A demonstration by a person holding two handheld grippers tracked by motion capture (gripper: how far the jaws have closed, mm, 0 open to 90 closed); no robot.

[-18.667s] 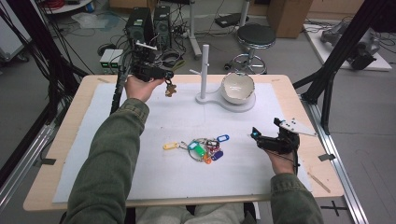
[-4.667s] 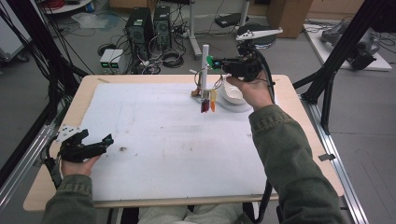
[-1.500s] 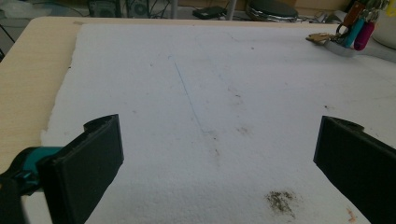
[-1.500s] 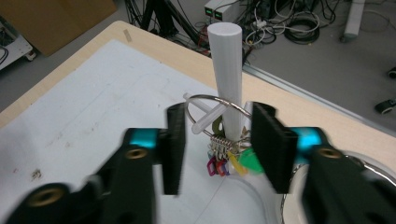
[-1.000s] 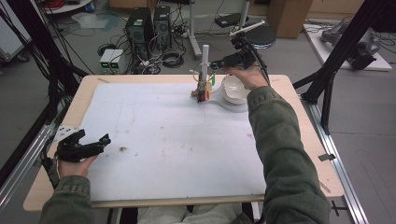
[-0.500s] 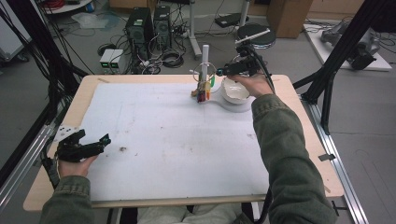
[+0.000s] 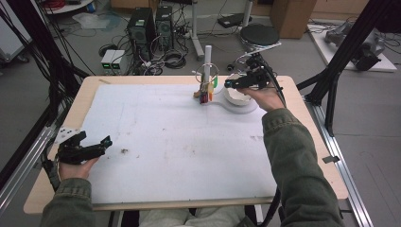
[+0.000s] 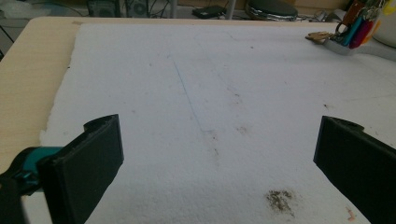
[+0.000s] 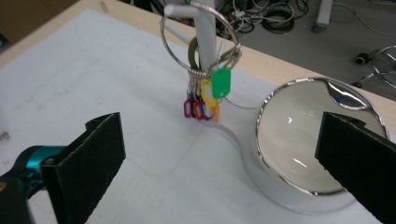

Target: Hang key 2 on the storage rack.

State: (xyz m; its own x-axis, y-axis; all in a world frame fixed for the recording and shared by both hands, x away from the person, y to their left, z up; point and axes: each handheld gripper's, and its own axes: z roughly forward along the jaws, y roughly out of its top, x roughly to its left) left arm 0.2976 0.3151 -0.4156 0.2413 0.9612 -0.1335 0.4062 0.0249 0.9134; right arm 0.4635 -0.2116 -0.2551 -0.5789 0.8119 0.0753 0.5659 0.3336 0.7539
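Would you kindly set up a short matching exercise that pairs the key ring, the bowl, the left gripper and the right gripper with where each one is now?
Things:
1. key ring
2. bowl
3. left gripper
4. right gripper

Places:
A. over the table's near left edge, open
B. hanging on the white post
C. held open by the bowl, near the post
D. on the white stand base, beside the post

Pairs: 1-B, 2-D, 3-A, 4-C
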